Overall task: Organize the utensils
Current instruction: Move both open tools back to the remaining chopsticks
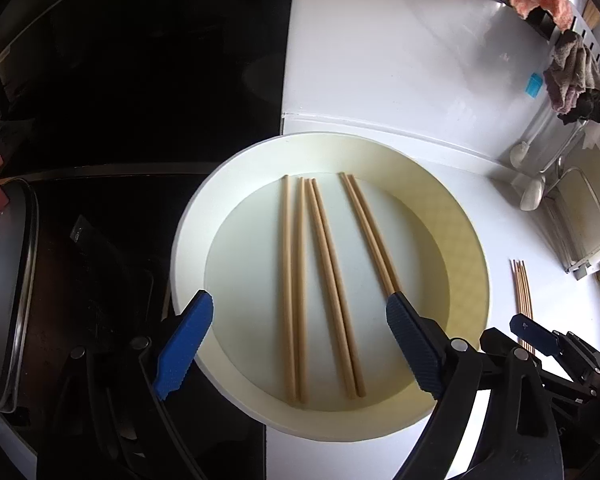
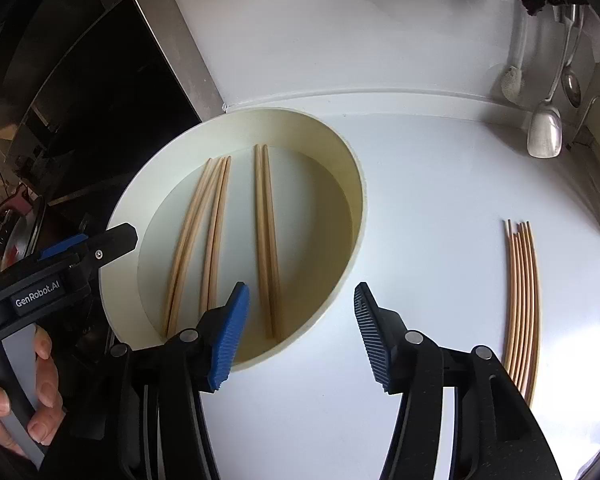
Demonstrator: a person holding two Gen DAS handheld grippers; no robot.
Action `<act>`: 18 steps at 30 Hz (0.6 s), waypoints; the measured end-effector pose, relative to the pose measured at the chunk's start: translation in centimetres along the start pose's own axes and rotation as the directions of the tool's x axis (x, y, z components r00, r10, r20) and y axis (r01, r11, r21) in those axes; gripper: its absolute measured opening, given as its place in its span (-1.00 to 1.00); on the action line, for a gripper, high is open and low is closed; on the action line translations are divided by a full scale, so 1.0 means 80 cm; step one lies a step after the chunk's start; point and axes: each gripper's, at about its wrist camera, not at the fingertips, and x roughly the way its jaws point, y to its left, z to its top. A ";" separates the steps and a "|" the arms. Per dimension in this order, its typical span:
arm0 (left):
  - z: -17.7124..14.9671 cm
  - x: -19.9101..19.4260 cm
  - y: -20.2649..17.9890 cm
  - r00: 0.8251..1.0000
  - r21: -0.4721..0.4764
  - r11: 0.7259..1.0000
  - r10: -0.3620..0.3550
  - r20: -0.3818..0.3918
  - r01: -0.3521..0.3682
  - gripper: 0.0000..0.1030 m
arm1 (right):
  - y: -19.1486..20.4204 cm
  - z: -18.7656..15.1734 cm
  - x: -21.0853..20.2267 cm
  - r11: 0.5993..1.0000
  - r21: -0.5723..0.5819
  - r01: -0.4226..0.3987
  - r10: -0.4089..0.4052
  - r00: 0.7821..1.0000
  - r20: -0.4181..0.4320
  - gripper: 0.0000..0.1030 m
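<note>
A round cream tray (image 1: 188,240) (image 2: 120,216) sits on the white counter with three pairs of wooden chopsticks (image 1: 324,280) (image 2: 268,248) lying in it. Several more chopsticks (image 1: 522,300) (image 2: 524,304) lie loose on the counter to the right. My left gripper (image 1: 300,344) is open and empty above the tray's near side. My right gripper (image 2: 300,336) is open and empty over the tray's near right rim. Each gripper shows in the other view: the right one (image 1: 540,332) and the left one (image 2: 88,248), held by a hand.
A dark stovetop (image 1: 120,60) lies left of the counter, with a metal pot (image 1: 4,280) at far left. Ladles and spoons (image 2: 544,128) hang at the back right beside cloths (image 1: 572,76) and a wire rack (image 1: 588,232).
</note>
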 end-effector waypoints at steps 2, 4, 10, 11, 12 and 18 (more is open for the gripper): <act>-0.002 -0.001 -0.007 1.000 0.016 1.000 -0.005 0.001 0.005 0.69 | -0.005 -0.003 -0.004 1.000 0.020 0.019 -0.019 1.000 0.001 0.05; -0.003 0.000 -0.014 1.000 0.032 0.999 -0.013 -0.001 0.013 0.70 | -0.011 -0.007 -0.010 0.999 0.037 0.025 -0.025 1.000 0.009 0.06; -0.008 0.000 -0.043 0.999 0.084 0.996 -0.036 -0.012 0.036 0.70 | -0.038 -0.021 -0.023 0.994 0.102 0.038 -0.040 0.999 0.021 0.09; -0.009 -0.002 -0.050 0.999 0.094 0.995 -0.040 -0.010 0.041 0.70 | -0.043 -0.023 -0.026 0.993 0.113 0.039 -0.042 0.999 0.025 0.10; -0.010 -0.004 -0.055 0.999 0.103 0.994 -0.043 -0.007 0.043 0.70 | -0.050 -0.025 -0.030 0.992 0.122 0.041 -0.045 0.999 0.030 0.10; -0.019 -0.011 -0.097 0.998 0.138 0.988 -0.064 -0.011 0.065 0.70 | -0.089 -0.039 -0.059 0.984 0.170 0.062 -0.072 0.996 0.056 0.11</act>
